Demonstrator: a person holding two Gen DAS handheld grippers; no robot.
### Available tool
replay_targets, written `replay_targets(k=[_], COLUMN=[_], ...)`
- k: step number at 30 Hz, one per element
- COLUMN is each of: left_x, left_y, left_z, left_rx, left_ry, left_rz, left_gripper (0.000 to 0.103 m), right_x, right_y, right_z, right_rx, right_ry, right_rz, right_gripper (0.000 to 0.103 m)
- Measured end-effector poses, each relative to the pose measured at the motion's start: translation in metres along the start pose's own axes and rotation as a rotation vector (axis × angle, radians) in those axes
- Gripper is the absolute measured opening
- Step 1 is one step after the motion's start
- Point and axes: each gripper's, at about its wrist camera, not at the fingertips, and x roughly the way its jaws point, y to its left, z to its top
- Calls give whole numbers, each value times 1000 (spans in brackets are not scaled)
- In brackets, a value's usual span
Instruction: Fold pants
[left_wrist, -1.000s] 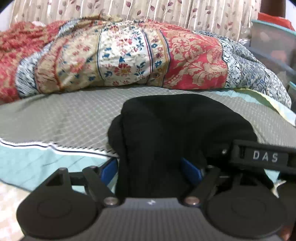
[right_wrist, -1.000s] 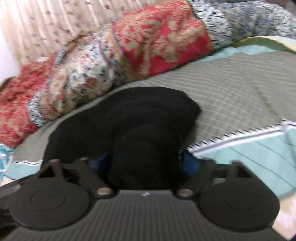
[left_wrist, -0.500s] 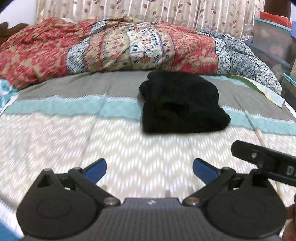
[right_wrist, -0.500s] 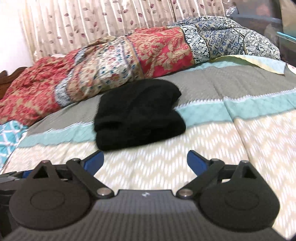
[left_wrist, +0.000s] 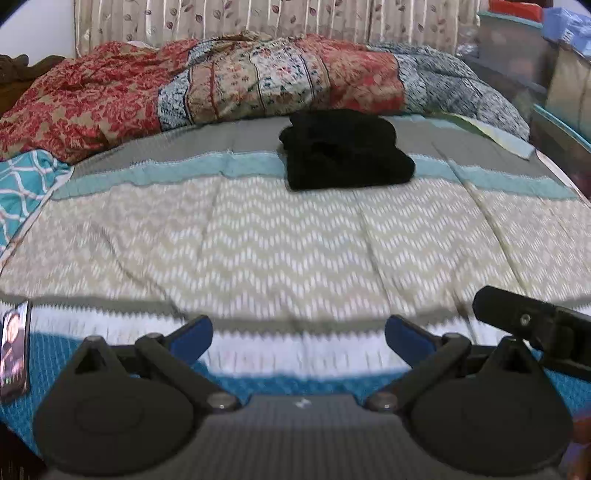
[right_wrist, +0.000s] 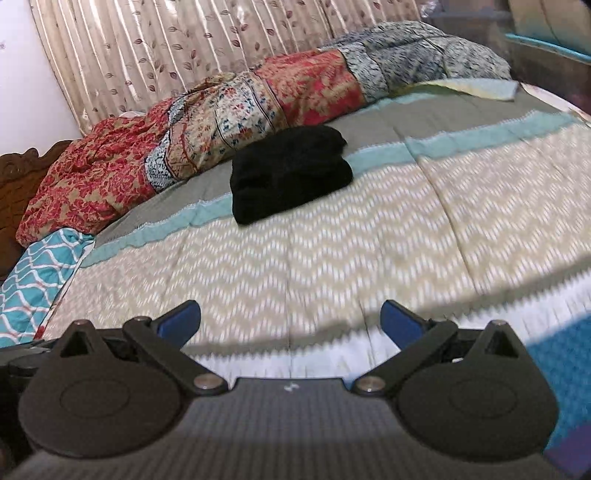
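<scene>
I see the folded black pants (left_wrist: 345, 149) lying above frame centre on the bedspread (left_wrist: 295, 251), across its grey and teal bands, just below the patterned quilt (left_wrist: 221, 81). My left gripper (left_wrist: 298, 334) is spread, holding nothing, low in frame. My right gripper (right_wrist: 290, 318) is likewise spread and empty, well apart from the pants (right_wrist: 290, 173).

Black pants (left_wrist: 347, 149) (right_wrist: 290, 177), folded into a compact bundle, lying on the bed across its grey and teal stripes.
</scene>
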Motion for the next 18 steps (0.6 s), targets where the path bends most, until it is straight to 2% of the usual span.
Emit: replay_targets(k=[8,18], left_x=[-22,-39], left_y=[-13,-19], left_z=[-34,-49], left_rx=[47,70], left_ry=[-7,-29], left_rz=[21,31], left_gripper=[103,103], right_x=[-25,-48], right_y=[-3,3], right_z=[-29,-48], right_rx=[7,-20], right_ry=[-6,-43], right_rz=[-20,-11], right_gripper=[103,103])
